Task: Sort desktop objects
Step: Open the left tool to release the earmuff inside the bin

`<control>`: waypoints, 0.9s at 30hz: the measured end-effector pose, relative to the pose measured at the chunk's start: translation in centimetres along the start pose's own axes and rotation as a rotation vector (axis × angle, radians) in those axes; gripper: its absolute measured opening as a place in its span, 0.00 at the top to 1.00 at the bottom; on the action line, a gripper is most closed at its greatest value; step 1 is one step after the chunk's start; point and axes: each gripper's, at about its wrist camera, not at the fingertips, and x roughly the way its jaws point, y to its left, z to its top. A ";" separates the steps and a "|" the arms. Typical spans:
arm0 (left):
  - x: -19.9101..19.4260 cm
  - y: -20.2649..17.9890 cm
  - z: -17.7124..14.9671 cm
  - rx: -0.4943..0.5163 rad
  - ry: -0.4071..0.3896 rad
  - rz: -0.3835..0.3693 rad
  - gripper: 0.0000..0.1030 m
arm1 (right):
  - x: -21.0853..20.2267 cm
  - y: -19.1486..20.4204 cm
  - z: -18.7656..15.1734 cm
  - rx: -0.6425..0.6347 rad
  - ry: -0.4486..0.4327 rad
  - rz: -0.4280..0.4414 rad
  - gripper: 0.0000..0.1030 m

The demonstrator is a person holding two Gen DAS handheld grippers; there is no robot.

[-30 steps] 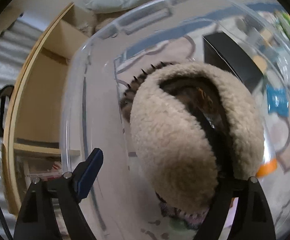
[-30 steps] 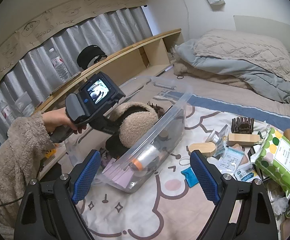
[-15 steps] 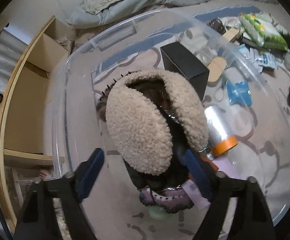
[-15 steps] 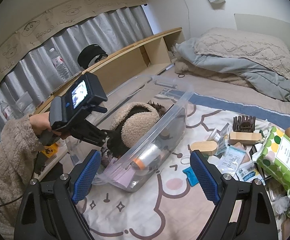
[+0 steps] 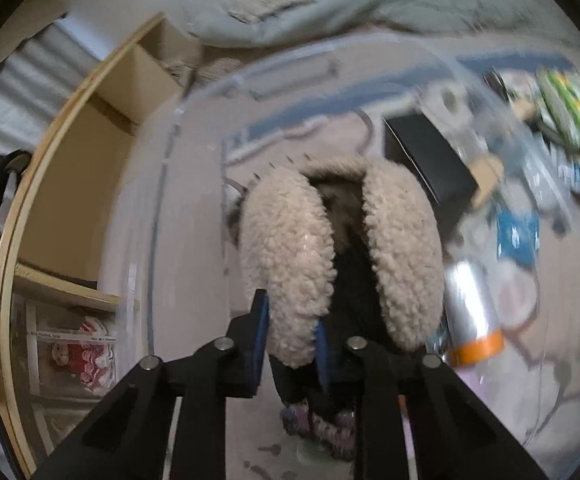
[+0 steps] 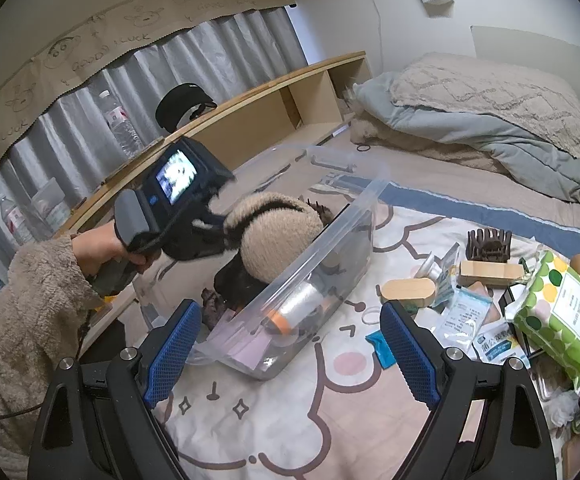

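A beige fleece earmuff set (image 5: 297,260) stands in the clear plastic bin (image 5: 162,216). My left gripper (image 5: 290,344) is shut on its left fleece cup, with the blue pads pressing into the pile from both sides. In the right wrist view the earmuffs (image 6: 278,240) rise above the bin's rim (image 6: 353,208), and a person's hand (image 6: 102,248) holds the left gripper beside them. My right gripper (image 6: 290,344) hangs open and empty over the bedspread, in front of the bin.
In the bin lie a silver roll with an orange end (image 5: 469,312) and a black box (image 5: 425,160). Right of the bin lie wooden blocks (image 6: 407,290), a brown hair claw (image 6: 489,244), packets and a green wipes pack (image 6: 561,312). A wooden shelf (image 6: 250,112) runs along the left.
The left jaws have closed onto the earmuffs' left fleece cup, squeezing it narrow. The left gripper has risen slightly and rolled. The right gripper has stayed still.
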 end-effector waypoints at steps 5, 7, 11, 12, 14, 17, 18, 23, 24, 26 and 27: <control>-1.3 2.6 0.9 -0.151 -0.069 -0.014 0.86 | 0.2 -0.2 0.0 0.005 0.005 -0.002 0.12; -1.5 3.3 1.1 -0.193 -0.087 -0.026 0.87 | 0.2 -0.2 -0.1 0.005 0.006 -0.002 0.12; -2.0 4.2 1.6 -0.268 -0.122 -0.052 0.87 | 0.3 -0.2 -0.1 0.001 0.011 -0.003 0.12; -2.2 4.1 1.9 -0.282 -0.129 -0.054 0.87 | 0.3 -0.1 -0.1 0.000 0.012 -0.002 0.12; -2.6 4.4 2.3 -0.315 -0.152 -0.057 0.87 | 0.3 0.0 -0.1 -0.002 0.012 -0.001 0.12; -3.2 4.8 3.0 -0.348 -0.184 -0.045 0.87 | 0.4 0.0 -0.1 -0.002 0.012 -0.001 0.12; -3.3 4.9 3.3 -0.357 -0.194 -0.042 0.87 | 0.4 0.0 -0.1 -0.001 0.013 -0.001 0.12; -2.4 4.8 4.7 -0.358 -0.200 0.006 0.87 | 0.5 -0.2 -0.1 -0.001 0.019 -0.003 0.12; -1.7 4.6 4.9 -0.347 -0.197 0.028 0.87 | 0.6 -0.2 -0.1 0.000 0.019 -0.003 0.12; -0.6 4.3 5.0 -0.340 -0.202 0.052 0.87 | 0.6 -0.3 -0.1 0.000 0.020 -0.005 0.12; 0.2 4.1 5.0 -0.339 -0.203 0.068 0.87 | 0.6 -0.3 -0.1 0.000 0.020 -0.005 0.12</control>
